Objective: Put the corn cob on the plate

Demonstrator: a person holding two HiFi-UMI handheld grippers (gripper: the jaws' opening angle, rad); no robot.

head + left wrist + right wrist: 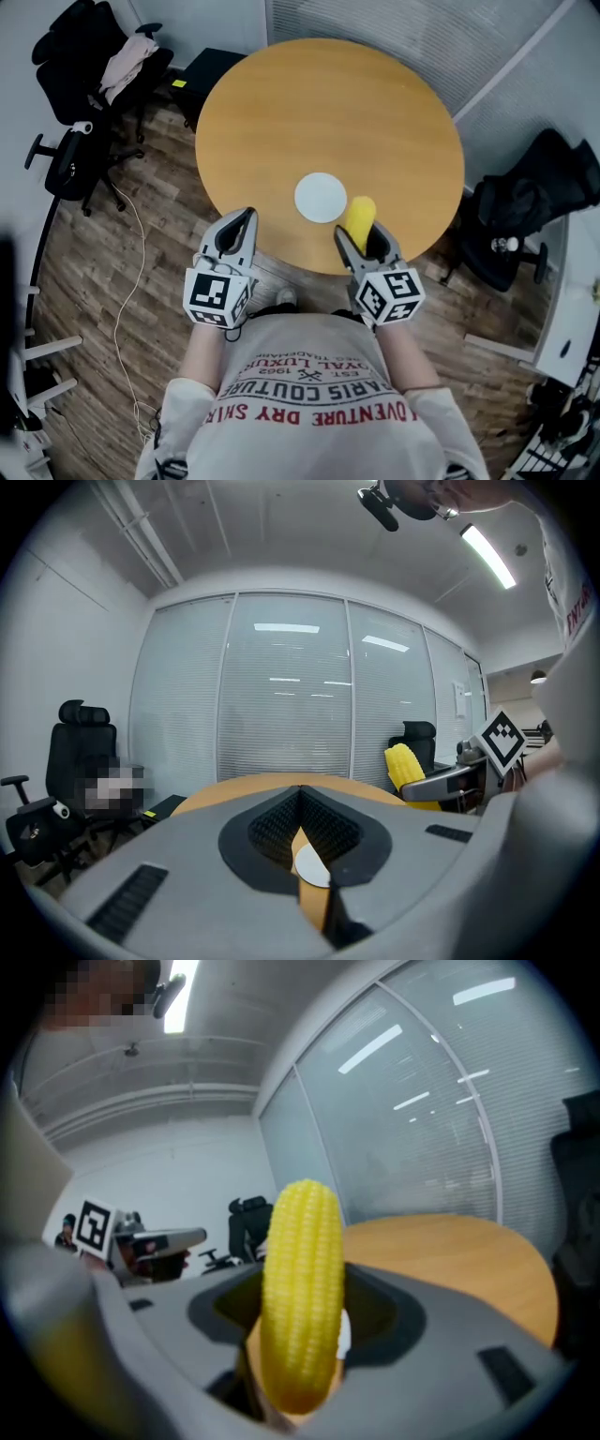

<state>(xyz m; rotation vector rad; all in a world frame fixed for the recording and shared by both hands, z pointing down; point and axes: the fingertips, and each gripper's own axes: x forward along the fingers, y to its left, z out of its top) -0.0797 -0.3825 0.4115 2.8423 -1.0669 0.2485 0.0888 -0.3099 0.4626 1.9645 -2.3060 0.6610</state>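
Round tan wooden table [328, 103] in an office room, upper centre of the head view.

Item 1: right gripper [360, 240], lower right of centre. Its jaws are clamped on the lower part of a yellow corn cob [359, 216]. In the right gripper view the cob [302, 1279] stands lengthwise between them and juts well past the tips.

Item 2: left gripper [246, 221], lower left of centre. Its jaws are closed tip to tip, with nothing between them.

Item 3: white round plate [321, 197], bare, just left of the cob. The cob is not yet on it.

Item 4: black office chairs [75, 56], at the upper left and right edges.

Handling note: the cob looks light and stiff. Its ribbed kernels likely give purchase, though the rounded body may pivot or roll once freed. The present hold across the girth near one end seems adequate; lay it flat near the plate's centre.
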